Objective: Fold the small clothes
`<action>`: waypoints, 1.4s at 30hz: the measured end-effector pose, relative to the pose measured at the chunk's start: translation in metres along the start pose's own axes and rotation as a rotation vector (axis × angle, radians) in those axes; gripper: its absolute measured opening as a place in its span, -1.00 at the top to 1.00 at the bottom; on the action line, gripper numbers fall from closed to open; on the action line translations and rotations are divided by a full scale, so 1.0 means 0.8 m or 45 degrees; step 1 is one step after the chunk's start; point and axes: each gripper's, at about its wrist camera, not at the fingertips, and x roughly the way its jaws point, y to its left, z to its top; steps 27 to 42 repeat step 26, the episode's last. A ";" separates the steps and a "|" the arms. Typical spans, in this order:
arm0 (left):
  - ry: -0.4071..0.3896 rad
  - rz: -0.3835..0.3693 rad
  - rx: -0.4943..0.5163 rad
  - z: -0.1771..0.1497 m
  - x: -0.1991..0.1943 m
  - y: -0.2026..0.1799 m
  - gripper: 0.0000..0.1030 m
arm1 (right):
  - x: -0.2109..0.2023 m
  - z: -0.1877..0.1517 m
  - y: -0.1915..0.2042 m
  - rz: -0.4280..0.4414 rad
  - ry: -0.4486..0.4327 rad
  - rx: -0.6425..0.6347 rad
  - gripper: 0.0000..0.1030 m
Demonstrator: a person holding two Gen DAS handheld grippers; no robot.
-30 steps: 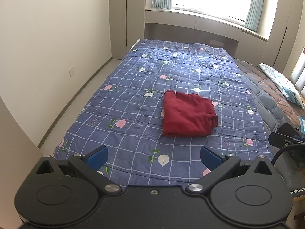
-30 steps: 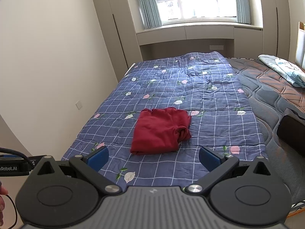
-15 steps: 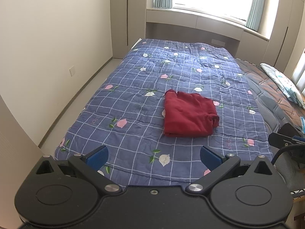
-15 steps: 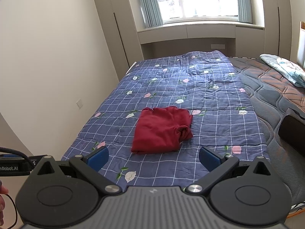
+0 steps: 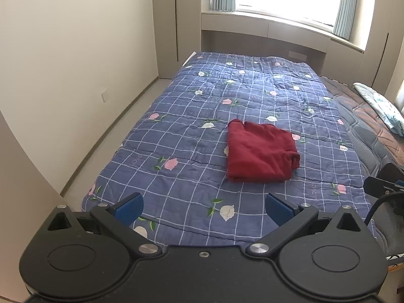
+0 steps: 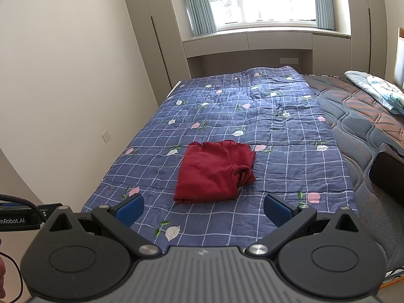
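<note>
In the left wrist view the red garment (image 5: 261, 152) is seen already folded into 1 compact bundle on the blue quilt (image 5: 192, 136), well apart from the wide, empty left gripper (image 5: 204, 205), and in the right wrist view the right gripper (image 6: 203, 207) is likewise spread with nothing held, so little seems left.

A bright window (image 6: 262, 0) with pale blue-green curtains (image 6: 199, 5) fills the far wall, daylight washing out the glass. Below it runs a beige built-in ledge (image 6: 247, 41). Tall beige wardrobe doors (image 6: 149, 40) stand at the left corner, next to a plain cream wall (image 5: 75, 58) bearing a socket (image 6: 106, 135). A bed under a blue checked floral quilt (image 5: 252, 96) takes up most of the room, and a strip of pale floor (image 5: 126, 111) runs beside it
</note>
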 end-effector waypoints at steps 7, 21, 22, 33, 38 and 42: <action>0.002 -0.011 -0.007 0.000 0.000 -0.004 -0.99 | 0.001 0.001 -0.006 0.008 0.007 -0.003 -1.00; 0.010 -0.016 -0.002 0.001 0.002 -0.010 -0.99 | 0.007 0.004 -0.017 0.019 0.019 -0.001 -1.00; 0.009 -0.016 -0.002 0.001 0.002 -0.010 -0.99 | 0.008 0.005 -0.018 0.021 0.020 -0.001 -1.00; 0.010 -0.010 -0.002 0.002 0.003 -0.015 -0.99 | 0.012 0.005 -0.025 0.029 0.029 -0.001 -1.00; 0.010 -0.010 -0.002 0.002 0.003 -0.015 -0.99 | 0.012 0.005 -0.025 0.029 0.029 -0.001 -1.00; 0.010 -0.010 -0.002 0.002 0.003 -0.015 -0.99 | 0.012 0.005 -0.025 0.029 0.029 -0.001 -1.00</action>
